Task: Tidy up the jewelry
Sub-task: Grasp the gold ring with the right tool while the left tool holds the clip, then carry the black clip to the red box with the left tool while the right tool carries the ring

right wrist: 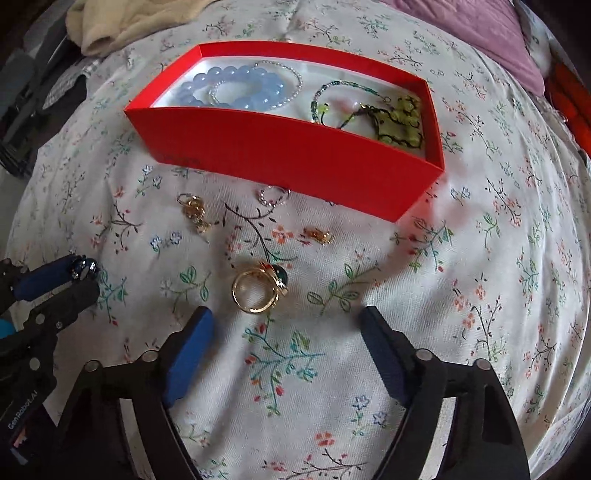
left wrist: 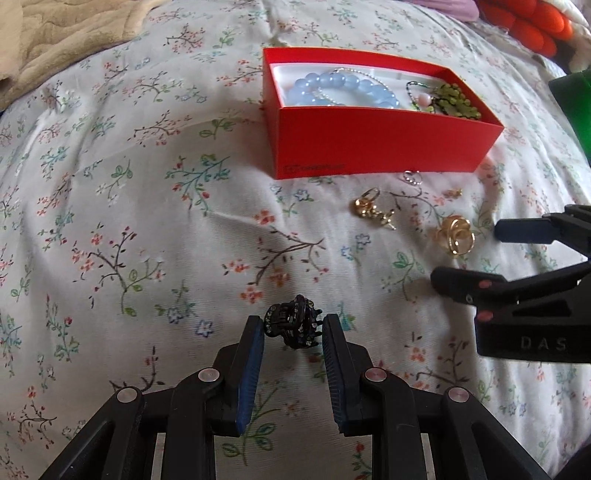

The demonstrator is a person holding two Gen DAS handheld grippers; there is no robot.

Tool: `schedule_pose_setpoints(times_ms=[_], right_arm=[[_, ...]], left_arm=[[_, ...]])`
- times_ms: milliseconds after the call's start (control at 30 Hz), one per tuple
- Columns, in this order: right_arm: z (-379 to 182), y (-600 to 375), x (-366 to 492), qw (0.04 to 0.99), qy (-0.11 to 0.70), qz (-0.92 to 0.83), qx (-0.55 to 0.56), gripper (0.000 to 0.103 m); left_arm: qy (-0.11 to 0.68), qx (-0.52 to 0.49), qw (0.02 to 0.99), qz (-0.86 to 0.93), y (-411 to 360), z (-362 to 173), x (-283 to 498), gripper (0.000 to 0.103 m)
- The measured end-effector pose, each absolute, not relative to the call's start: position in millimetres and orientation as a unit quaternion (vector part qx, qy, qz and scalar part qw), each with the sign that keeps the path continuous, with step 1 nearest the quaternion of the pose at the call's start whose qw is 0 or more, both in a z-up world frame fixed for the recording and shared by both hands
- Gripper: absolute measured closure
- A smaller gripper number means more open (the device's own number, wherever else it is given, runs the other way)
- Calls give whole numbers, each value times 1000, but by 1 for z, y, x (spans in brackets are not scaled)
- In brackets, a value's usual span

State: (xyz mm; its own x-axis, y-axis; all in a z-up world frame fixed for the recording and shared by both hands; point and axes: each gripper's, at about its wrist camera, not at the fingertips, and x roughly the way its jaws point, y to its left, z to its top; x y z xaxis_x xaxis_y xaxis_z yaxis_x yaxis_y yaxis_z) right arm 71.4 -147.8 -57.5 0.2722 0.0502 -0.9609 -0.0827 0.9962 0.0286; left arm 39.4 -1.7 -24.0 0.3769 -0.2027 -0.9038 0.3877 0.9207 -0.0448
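Observation:
My left gripper (left wrist: 293, 325) is shut on a small black hair claw clip (left wrist: 293, 326), held just above the floral bedsheet; it also shows at the left of the right wrist view (right wrist: 79, 275). My right gripper (right wrist: 286, 321) is open and empty, just short of a gold ring with a green stone (right wrist: 258, 291), which also shows in the left wrist view (left wrist: 455, 234). A red box (left wrist: 384, 147) holds a blue bead bracelet (left wrist: 343, 90), a thin silver chain and green bead pieces (right wrist: 399, 122). Gold earrings (right wrist: 195, 214), a silver ring (right wrist: 273, 195) and a small gold piece (right wrist: 317, 235) lie in front of the box.
A floral bedsheet (right wrist: 461, 295) covers the whole surface. A beige blanket (left wrist: 62, 40) lies at the far left, orange and purple fabric (left wrist: 532, 26) at the far right. A green object (left wrist: 576, 110) stands at the right edge.

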Motion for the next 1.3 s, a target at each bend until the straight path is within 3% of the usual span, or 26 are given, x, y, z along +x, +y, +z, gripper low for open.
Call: schedule_pose_setpoints(times_ms=[300, 600, 1300], right_arm=[[-60, -135, 82, 802, 596, 40, -7, 42], [-52, -139, 76, 804, 592, 54, -3, 72], [-9, -172, 61, 824, 563, 48, 40, 72]], left_arm=[[530, 84, 826, -174, 3, -23, 41, 77], [529, 83, 827, -174, 4, -24, 41, 77], [503, 58, 843, -184, -6, 2, 46, 77]])
